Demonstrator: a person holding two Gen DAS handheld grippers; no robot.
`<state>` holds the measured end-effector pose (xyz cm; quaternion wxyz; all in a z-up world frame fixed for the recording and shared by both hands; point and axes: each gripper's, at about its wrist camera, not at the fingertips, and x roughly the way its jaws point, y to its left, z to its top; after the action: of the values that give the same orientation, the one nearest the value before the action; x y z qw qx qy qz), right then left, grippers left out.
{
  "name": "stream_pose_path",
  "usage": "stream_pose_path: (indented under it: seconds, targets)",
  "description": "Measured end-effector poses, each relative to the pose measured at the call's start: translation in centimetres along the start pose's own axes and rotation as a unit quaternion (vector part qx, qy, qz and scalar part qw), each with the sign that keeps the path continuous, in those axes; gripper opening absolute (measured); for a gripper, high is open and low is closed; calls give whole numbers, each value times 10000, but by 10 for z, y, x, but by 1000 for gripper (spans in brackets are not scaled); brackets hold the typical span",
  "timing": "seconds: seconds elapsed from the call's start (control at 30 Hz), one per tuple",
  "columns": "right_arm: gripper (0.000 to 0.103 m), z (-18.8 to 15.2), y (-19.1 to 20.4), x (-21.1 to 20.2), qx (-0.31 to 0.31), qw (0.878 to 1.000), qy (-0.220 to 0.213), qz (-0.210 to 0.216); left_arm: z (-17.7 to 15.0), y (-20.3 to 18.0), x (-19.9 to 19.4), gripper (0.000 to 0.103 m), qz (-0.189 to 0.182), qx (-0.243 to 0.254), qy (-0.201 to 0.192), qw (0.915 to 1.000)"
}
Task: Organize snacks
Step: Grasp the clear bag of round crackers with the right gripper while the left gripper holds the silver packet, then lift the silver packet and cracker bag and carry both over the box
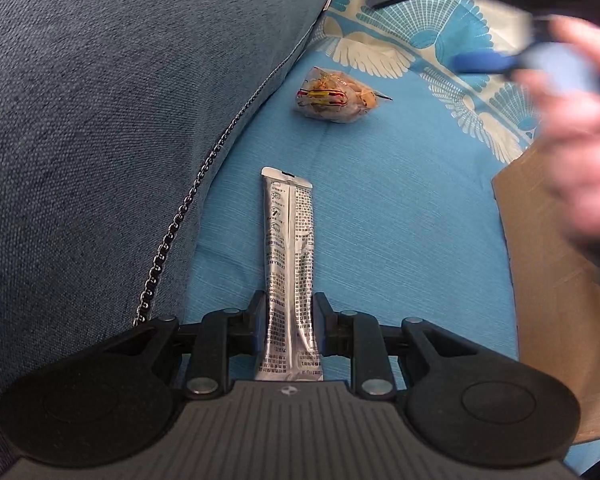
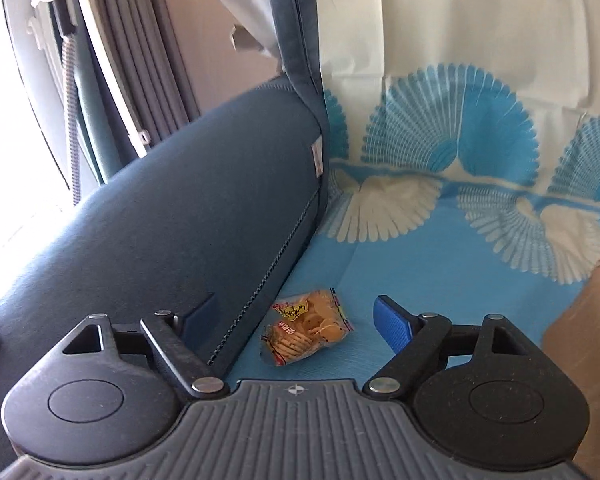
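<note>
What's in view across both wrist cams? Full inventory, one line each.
stick sachet: 1, silver with black print, between the left gripper's pads, reaching out over the blue cloth
cracker packet: 1, clear with orange crackers, on the cloth beside the armrest
cloth: 1, blue with white fan pattern, over the sofa seat and back
armrest: 1, dark blue fabric, left of the seat
cardboard box: 1, brown, right edge
curtain: 1, grey, far left background
left gripper: 1, black, shut on the sachet
right gripper: 1, black with blue pads, open above the packet
hand: 1, blurred, holding the right gripper
</note>
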<state>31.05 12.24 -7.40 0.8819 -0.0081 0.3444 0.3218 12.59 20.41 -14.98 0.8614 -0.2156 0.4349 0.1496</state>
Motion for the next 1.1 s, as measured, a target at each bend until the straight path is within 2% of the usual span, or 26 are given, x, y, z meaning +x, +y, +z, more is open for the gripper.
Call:
stream_pose_path:
  seconds: [0.2,0.27,0.37,0.43,0.5,0.6,0.67,0.73,0.87,1.0,1.1]
  targets:
    - [90,-1,16,82,-394,9965,711,-218,-1,0,2,26,10,45,-32,10000]
    - [90,-5,20,98,-486,9946,906,-111,-2,-1,2,26,27,79,-49,10000]
    - [91,-7,7,112,-174,9942,1063,-14,-3,-3,2,26,37,106,-68,9999]
    - [82,-12,0,117,-165,9923,1217,-128,-4,-4,1,26,46,116,-82,9999]
    - [66,-17,2,113,-378,9916,1227,133,-5,-5,2,26,59,142,-88,9998]
    - [58,-23,11,97,-807,9910,1067,88,-6,-6,2,26,60,154,-88,9998]
    - [57,-25,12,78,-859,9913,959,254,-6,-5,2,26,52,137,-86,9999]
    - [57,-27,9,50,-946,9919,813,225,-4,-2,3,26,30,93,-76,9999]
    - [57,-44,1,-31,-1090,9924,563,81,-4,0,2,26,43,81,-84,9999]
    - [58,-80,-14,-104,-974,9919,766,290,-4,1,-3,26,16,28,-82,10000]
    - [59,-113,-24,-148,-554,9921,982,545,-4,1,-6,26,-5,89,-99,9999]
